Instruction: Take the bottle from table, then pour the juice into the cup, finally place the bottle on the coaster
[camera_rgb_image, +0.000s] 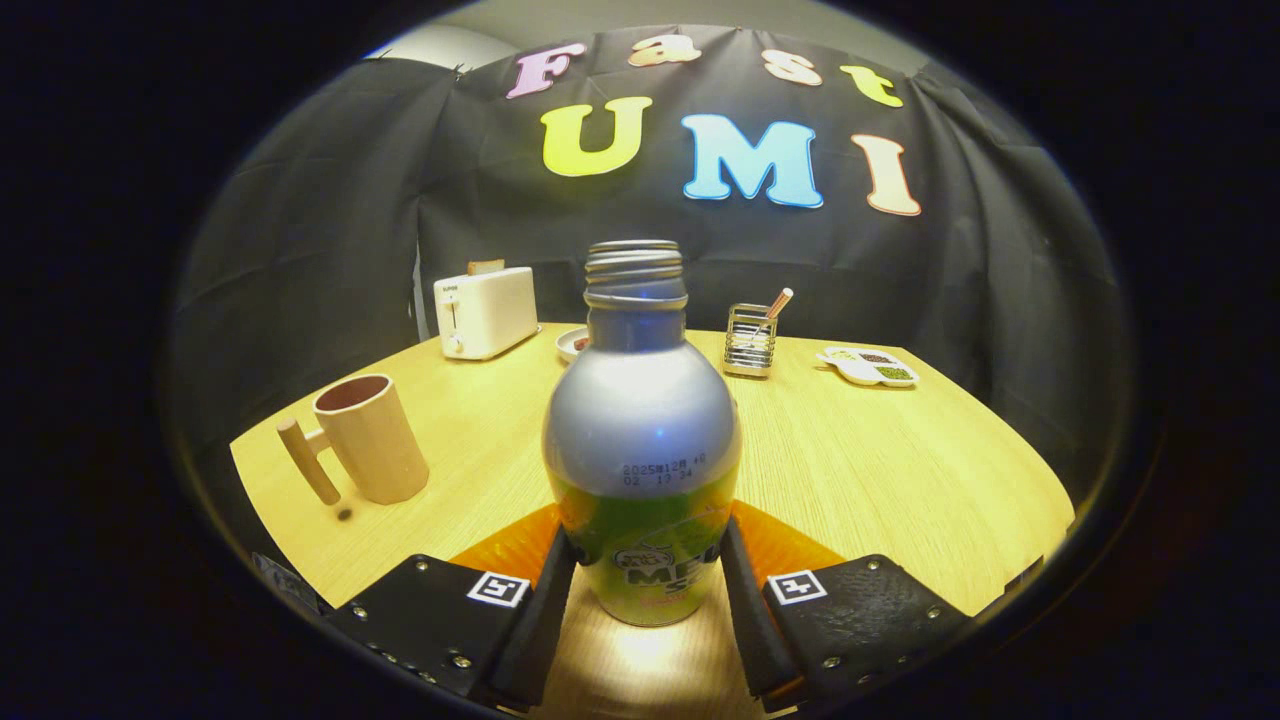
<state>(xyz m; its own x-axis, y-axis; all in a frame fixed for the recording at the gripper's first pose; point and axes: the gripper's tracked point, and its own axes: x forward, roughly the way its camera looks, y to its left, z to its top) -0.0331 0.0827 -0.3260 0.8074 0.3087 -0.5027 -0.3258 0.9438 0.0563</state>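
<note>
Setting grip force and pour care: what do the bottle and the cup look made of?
Bottle, held between the gripper fingers: likely aluminium, satin silver top with a soft highlight, threaded metal neck, glossy printed band below. Cup: matte tan, maybe wood or bamboo-fibre plastic, with a wood-look dowel handle.

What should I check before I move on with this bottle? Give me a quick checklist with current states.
1. Grip: tongs shut on the bottle, one finger on each side of its lower body: ok.
2. Bottle upright between the fingers: ok.
3. Cap off, threaded neck open: ok for pouring.
4. Cup upright, mouth open, standing ahead and to the left of the bottle on the table: ok.
5. Juice already in the cup or not: cannot tell; its inside looks dark.
6. Coaster: orange edges show under and beside the bottle; whether the bottle rests on it or is lifted: cannot tell.
</note>
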